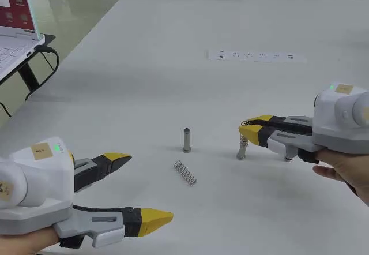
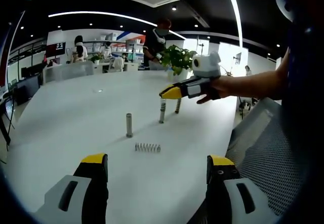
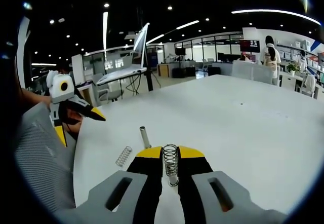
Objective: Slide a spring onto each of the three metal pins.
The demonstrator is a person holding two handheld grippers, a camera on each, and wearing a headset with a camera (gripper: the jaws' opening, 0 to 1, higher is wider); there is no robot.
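The bare pin [image 1: 186,140] is standing upright on the table [image 1: 173,47] with open surface around it, except in front, where the loose spring [image 1: 185,173] is lying near. The left gripper [image 1: 151,186] is hovering, jaws wide apart, with nothing between it and that spring. The right gripper [image 1: 242,126] is squeezing the mounted spring [image 1: 244,142] on the second pin [image 1: 241,154], blocking that side. A power strip [image 1: 256,55] is lying well apart, far back.

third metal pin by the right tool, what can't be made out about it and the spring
Head view: the third metal pin is mostly hidden under the right tool; spring on it or not, cannot tell.
Left gripper view: that pin is too small to settle it.
Right gripper view: the coiled steel spring and the tool's tips hide how far down it is seated.
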